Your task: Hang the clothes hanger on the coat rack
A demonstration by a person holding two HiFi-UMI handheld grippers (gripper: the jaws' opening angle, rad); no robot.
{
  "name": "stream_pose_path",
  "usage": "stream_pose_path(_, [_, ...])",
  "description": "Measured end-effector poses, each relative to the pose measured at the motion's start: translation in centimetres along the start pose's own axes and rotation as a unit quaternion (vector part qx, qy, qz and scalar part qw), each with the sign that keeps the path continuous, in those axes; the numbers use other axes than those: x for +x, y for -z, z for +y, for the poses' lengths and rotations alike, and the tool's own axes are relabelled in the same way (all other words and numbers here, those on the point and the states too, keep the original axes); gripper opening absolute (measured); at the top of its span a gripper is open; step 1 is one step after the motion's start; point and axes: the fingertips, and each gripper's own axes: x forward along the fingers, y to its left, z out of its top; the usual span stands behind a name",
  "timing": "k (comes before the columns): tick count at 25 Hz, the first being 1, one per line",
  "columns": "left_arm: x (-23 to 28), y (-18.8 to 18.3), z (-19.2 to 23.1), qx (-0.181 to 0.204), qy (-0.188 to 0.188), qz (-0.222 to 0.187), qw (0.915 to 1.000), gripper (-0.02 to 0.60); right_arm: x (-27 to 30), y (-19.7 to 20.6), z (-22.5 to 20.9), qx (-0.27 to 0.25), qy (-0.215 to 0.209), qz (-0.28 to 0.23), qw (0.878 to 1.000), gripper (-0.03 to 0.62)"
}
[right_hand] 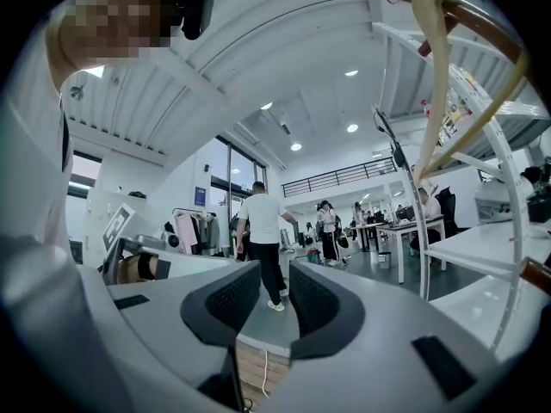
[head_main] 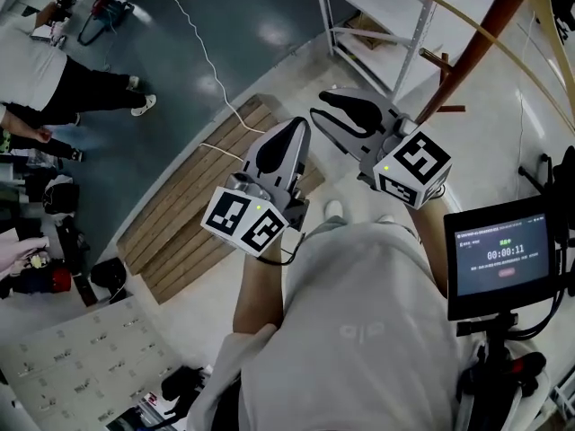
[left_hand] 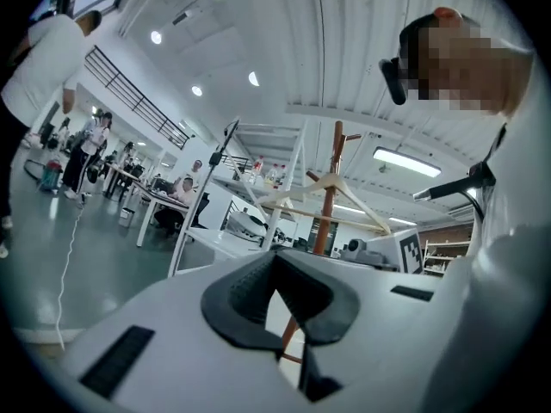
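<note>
Since the pale wooden clothes hanger (left_hand: 362,203) looks hooked on the red-brown wooden coat rack (left_hand: 325,222) at 1 o'clock, both tools are empty: left gripper (left_hand: 275,261) pressed together, right gripper (right_hand: 274,274) slightly spread. Risk: a careless swing knocks the hanger off.

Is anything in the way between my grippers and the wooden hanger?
Nothing visible does. The hanger hangs at the coat rack, with only open air between it and the left gripper and right gripper, both empty.
</note>
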Motion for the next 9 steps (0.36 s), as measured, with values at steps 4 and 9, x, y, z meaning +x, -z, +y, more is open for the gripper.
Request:
stream_pose_path(4, [0.22,0.02,0.36,-0.002,-0.004,0.003,1.0000,0.005,-0.20,-0.05,-0.19,0.000,0.002,-0.001,1.000,0.115])
stream_pose_path(9, [0.50,0.27,0.65,-0.006,-0.011,0.010,0.9999,0.005,-0.60,-0.13,-0.30,-0.003,0.001,-0.001,1.000,0.115])
